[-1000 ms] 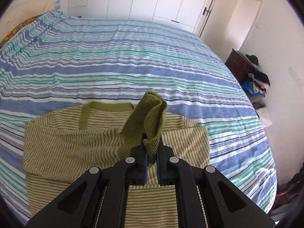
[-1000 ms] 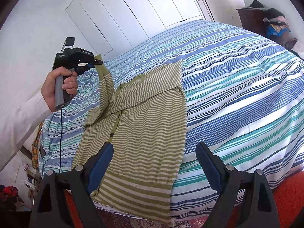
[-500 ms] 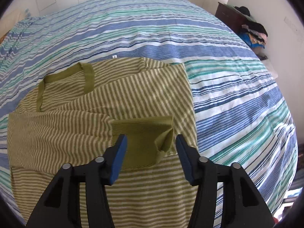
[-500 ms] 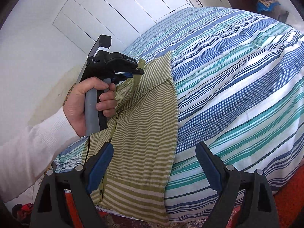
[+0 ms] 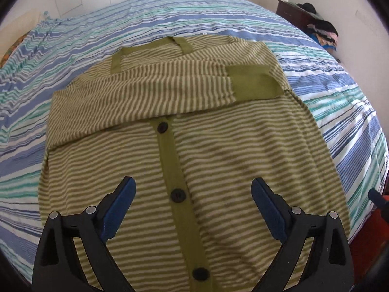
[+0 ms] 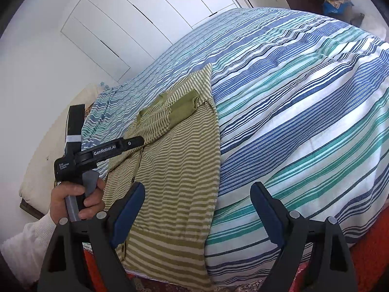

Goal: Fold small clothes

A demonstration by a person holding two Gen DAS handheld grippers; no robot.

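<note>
A green and cream striped cardigan [image 5: 218, 150] lies flat and buttoned on the striped bed. One sleeve [image 5: 150, 92] is folded across its chest, and the plain green cuff [image 5: 252, 81] rests near the right shoulder. My left gripper [image 5: 193, 194] is open and empty, above the button band at the cardigan's lower half. My right gripper [image 6: 197, 202] is open and empty, above the cardigan's [image 6: 175, 170] hem and right edge near the bed's front. The left gripper also shows in the right wrist view [image 6: 136, 141], held by a hand.
The bed cover [image 5: 328, 92] has blue, teal and white stripes. A dark dresser [image 5: 294, 14] with a heap of clothes stands at the far right. White wardrobe doors [image 6: 126, 24] line the back wall. A red rug [image 6: 369, 243] lies below the bed's front edge.
My left gripper opened and let go of the sleeve cuff, which now lies folded across the chest. It then drew back toward the hem. My right gripper stayed open, nearly still.
</note>
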